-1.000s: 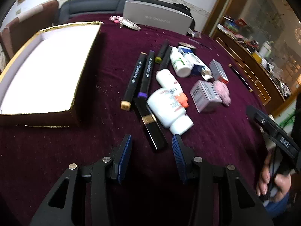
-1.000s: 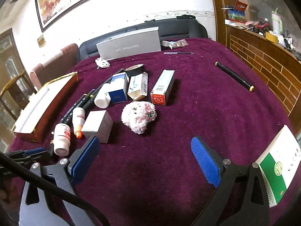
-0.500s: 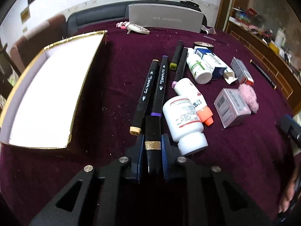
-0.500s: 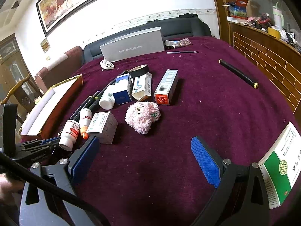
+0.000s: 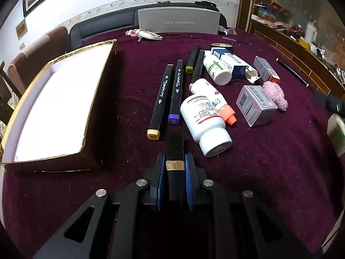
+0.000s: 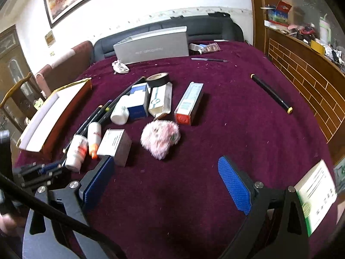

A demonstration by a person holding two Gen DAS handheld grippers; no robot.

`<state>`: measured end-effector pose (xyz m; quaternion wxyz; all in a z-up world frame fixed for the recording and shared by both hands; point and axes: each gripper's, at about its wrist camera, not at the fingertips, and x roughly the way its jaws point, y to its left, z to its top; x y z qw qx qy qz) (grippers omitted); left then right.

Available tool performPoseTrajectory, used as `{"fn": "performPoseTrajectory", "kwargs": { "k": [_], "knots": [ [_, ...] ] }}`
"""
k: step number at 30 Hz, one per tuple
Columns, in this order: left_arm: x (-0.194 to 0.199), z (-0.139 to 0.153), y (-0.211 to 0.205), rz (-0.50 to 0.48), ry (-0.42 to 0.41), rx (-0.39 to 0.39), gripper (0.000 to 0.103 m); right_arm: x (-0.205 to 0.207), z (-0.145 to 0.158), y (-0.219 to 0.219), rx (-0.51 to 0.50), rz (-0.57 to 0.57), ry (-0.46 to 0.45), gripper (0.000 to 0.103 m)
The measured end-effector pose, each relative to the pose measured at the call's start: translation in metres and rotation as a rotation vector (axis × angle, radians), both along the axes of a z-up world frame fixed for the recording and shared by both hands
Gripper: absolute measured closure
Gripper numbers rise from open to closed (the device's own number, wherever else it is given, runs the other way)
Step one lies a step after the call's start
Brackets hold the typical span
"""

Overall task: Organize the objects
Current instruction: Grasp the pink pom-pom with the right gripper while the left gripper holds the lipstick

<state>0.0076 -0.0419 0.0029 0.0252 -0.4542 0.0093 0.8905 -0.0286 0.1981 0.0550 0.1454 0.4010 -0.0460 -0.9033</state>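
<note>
Left gripper [image 5: 174, 168] clamped on black gold-banded pen [image 5: 174, 149], likely destined for gold-rimmed box [image 5: 94, 99]; right gripper [image 6: 166, 183] held agape, unladen, above tablecloth [image 6: 237, 129].

Even indoor light — white box lining [image 5: 54, 112] glares left of the gripper; pink pompom [image 6: 160, 137] motion-blurred; edges bend, corners black.

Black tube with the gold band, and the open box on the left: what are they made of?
Black tube, shut in the left hand-held gripper: likely glossy plastic, its band metallic-looking by the shine. Open box: probably cardboard, with crinkled gold foil edging and a matte white lining.
</note>
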Motion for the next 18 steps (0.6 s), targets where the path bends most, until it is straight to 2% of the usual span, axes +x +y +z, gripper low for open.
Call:
{"fn": "performPoseTrajectory", "kwargs": {
  "k": [2,4,6,9,11,12,13,14,18],
  "knots": [
    [0.000,0.000,0.002,-0.001,0.001,-0.010,0.088,-0.015,0.002,0.003,-0.050,-0.014,-0.048,0.012],
    [0.000,0.000,0.003,-0.001,0.002,-0.019,0.088,-0.039,-0.001,0.003,-0.111,-0.030,-0.123,0.022],
    [0.001,0.000,0.002,0.000,0.001,-0.012,0.088,-0.053,-0.008,-0.002,-0.131,-0.048,-0.166,0.033],
    [0.001,0.000,0.001,-0.001,0.001,-0.004,0.088,-0.071,-0.024,-0.014,-0.107,-0.073,-0.231,0.033],
    [0.001,0.000,0.001,-0.001,0.001,-0.005,0.088,-0.076,-0.032,-0.020,-0.088,-0.092,-0.243,0.033],
    [0.001,0.000,0.001,-0.001,0.001,-0.005,0.088,-0.080,-0.038,-0.025,-0.061,-0.098,-0.250,0.038],
    [0.001,0.000,0.001,-0.002,0.001,-0.008,0.088,-0.081,-0.041,-0.026,-0.063,-0.099,-0.252,0.049],
    [0.001,0.000,0.002,-0.002,0.001,-0.012,0.088,-0.083,-0.046,-0.030,-0.054,-0.098,-0.254,0.055],
    [0.001,0.000,0.002,-0.002,0.002,-0.009,0.088,-0.080,-0.046,-0.037,-0.009,-0.055,-0.216,0.064]
  ]
}}
